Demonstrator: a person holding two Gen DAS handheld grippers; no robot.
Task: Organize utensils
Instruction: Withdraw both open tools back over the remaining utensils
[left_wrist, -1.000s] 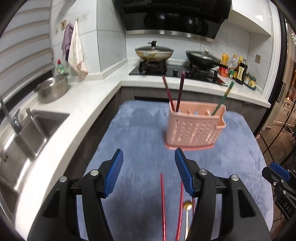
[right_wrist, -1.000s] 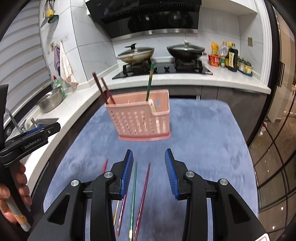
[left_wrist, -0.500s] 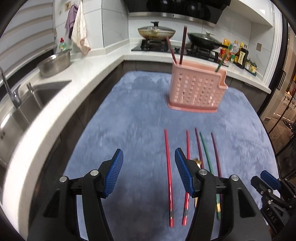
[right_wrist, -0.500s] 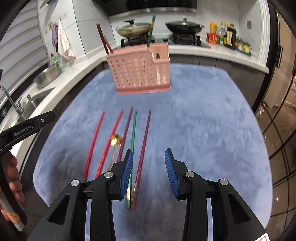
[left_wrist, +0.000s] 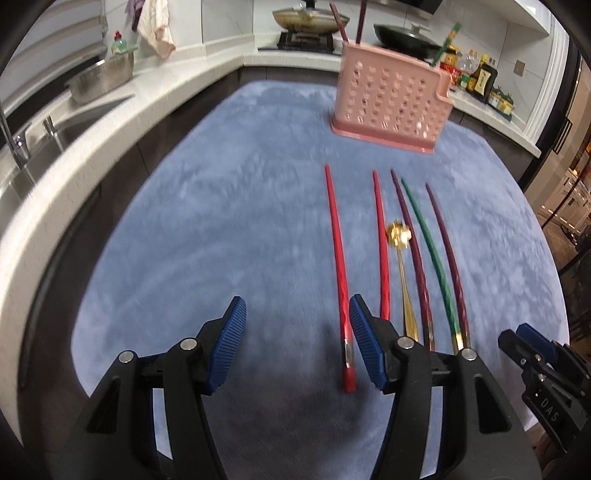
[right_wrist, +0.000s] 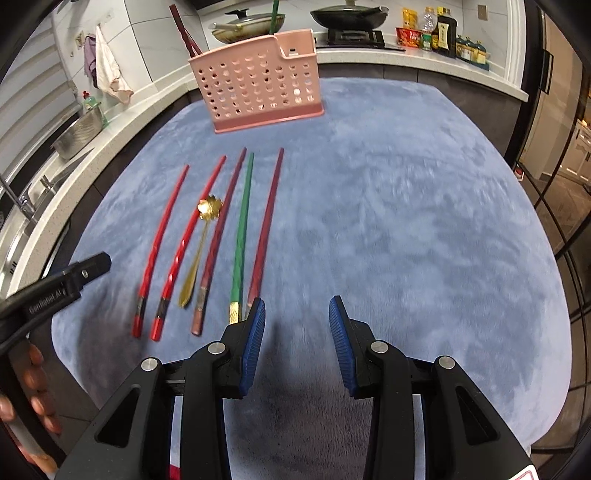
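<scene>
Both the left gripper (left_wrist: 297, 306) and the right gripper (right_wrist: 297, 308) are hovering with jaws parted and nothing between them, over the blue-covered desk (right_wrist: 406, 221). Five chopsticks (right_wrist: 242, 229) and a gold spoon (right_wrist: 199, 243) are lying side by side at the right gripper's 10 o'clock. The pink utensil basket (right_wrist: 258, 81) is standing at 12 o'clock, holding three more chopsticks upright.

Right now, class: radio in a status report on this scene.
Left gripper and right gripper open, empty. Chopsticks and gold spoon lie on mat. Pink holder beyond. Nothing blocking.
</scene>
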